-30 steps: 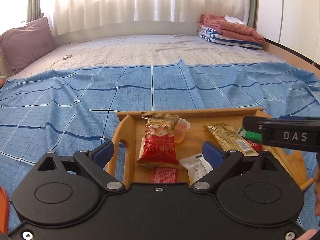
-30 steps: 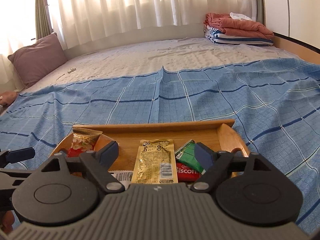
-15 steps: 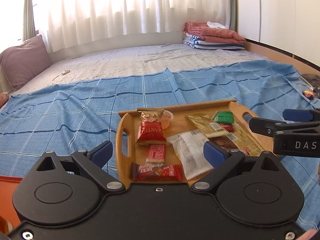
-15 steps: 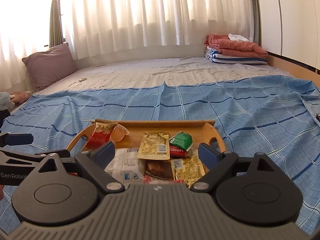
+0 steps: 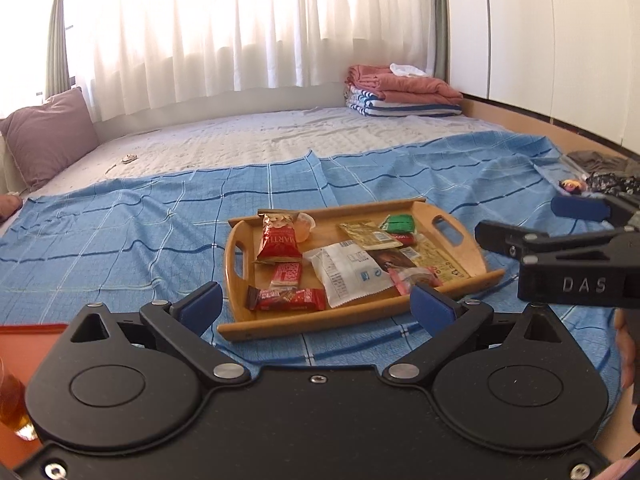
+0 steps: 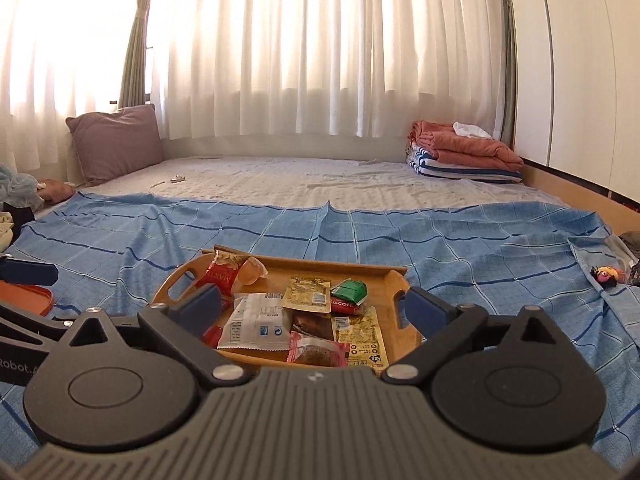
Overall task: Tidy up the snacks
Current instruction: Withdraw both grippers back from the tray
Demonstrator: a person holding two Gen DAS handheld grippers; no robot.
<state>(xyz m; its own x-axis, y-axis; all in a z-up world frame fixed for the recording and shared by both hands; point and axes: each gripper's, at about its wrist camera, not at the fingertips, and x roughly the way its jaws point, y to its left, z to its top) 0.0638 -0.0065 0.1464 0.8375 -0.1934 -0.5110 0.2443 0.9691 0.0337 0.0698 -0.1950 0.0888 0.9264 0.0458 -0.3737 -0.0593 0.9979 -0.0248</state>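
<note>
A wooden tray (image 5: 340,210) (image 6: 400,280) with cut-out handles rests on the blue checked sheet. It holds several snacks: a red nut bag (image 5: 278,240) (image 6: 220,276), a jelly cup (image 5: 306,226), a white packet (image 5: 348,272) (image 6: 256,320), a gold packet (image 5: 370,234), a green packet (image 5: 398,224) and a red bar (image 5: 288,299). My left gripper (image 5: 316,302) hangs short of the tray's near edge, its jaws opening with nothing gripped. My right gripper (image 6: 312,306) hovers over the near edge, jaws also opening and empty. Neither touches tray or snacks.
An orange tray (image 5: 28,344) (image 6: 24,296) lies at the left, with a glass of amber drink (image 5: 12,408) by it. A purple pillow (image 5: 48,132) and folded blankets (image 5: 400,92) sit at the far end. Small items (image 5: 592,180) lie at the right edge.
Both grippers have drawn back and up from the tray, so the whole tray and its snacks now show. The right gripper's jaws have spread wider.
</note>
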